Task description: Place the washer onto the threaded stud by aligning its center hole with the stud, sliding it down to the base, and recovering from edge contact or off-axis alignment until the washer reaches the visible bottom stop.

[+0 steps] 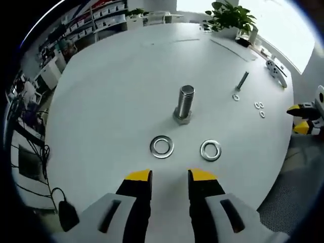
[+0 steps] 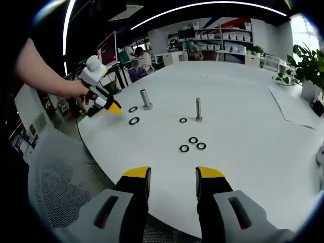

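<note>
A thick threaded stud [image 1: 186,103] stands upright on its hex base on the white table [image 1: 116,96]. Two large steel washers [image 1: 162,147] [image 1: 210,150] lie flat in front of it, just beyond my left gripper [image 1: 170,177], which is open and holds nothing. From the right gripper view the same stud [image 2: 146,98] and its large washers [image 2: 134,120] sit far left, with a hand holding the left gripper [image 2: 115,108] beside them. My right gripper [image 2: 172,174] is open and hangs at the table's near edge. It shows at the right rim [image 1: 296,119] of the left gripper view.
A thin stud [image 2: 198,109] stands mid-table with a small washer [image 2: 183,120] beside it. Three more small washers [image 2: 193,140] lie nearer me. A potted plant [image 2: 309,63] and a paper sheet [image 2: 293,109] are at the right. A white controller [image 1: 275,68] lies near the far edge.
</note>
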`<action>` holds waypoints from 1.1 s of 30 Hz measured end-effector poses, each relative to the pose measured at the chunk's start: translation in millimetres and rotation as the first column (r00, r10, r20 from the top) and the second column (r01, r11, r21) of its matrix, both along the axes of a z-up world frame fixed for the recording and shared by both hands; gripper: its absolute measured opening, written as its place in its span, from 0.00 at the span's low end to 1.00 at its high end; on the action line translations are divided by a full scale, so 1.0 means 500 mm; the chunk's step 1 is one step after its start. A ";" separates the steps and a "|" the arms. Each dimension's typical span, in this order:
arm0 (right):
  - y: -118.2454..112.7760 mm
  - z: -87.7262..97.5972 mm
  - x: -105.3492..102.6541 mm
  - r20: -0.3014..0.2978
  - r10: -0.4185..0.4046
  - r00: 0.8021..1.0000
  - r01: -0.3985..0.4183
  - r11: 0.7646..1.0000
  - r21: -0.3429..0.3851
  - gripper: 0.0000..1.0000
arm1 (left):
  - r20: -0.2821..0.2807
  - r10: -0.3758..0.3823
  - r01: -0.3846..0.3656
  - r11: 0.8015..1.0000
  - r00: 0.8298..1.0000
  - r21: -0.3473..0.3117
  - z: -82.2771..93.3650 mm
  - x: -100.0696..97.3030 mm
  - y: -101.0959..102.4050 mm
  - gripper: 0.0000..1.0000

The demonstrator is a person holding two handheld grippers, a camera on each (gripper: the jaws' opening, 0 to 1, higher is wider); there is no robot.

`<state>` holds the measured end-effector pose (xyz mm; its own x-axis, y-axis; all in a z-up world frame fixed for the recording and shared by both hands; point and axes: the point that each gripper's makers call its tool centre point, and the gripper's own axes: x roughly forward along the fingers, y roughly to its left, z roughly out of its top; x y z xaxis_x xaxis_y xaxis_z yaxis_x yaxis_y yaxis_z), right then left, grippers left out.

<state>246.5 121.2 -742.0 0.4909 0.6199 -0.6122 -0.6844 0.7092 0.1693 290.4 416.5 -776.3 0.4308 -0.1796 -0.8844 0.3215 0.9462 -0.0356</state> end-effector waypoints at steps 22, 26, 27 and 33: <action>-0.003 0.000 0.002 0.000 -0.009 1.000 0.009 1.000 0.000 0.38 | -0.106 -0.049 0.052 0.998 0.993 0.020 -0.028 0.066 -0.013 0.26; -0.004 0.000 0.002 0.000 -0.009 1.000 0.009 1.000 -0.001 0.38 | -0.119 -0.064 0.069 0.997 0.991 0.035 -0.033 0.068 -0.009 0.26; -0.004 0.000 0.002 0.000 -0.009 1.000 0.009 1.000 -0.001 0.38 | -0.120 -0.062 0.066 0.997 0.991 0.032 -0.034 0.071 -0.008 0.26; -0.004 -0.001 0.002 -0.002 -0.011 1.000 0.011 1.000 -0.002 0.38 | -0.150 -0.111 0.121 0.991 0.982 0.058 -0.039 0.070 -0.009 0.23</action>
<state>247.5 119.0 -742.7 0.4967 0.6131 -0.6143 -0.6764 0.7170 0.1688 325.3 411.8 -795.8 0.2758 -0.1597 -0.9478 0.4252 0.9046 -0.0287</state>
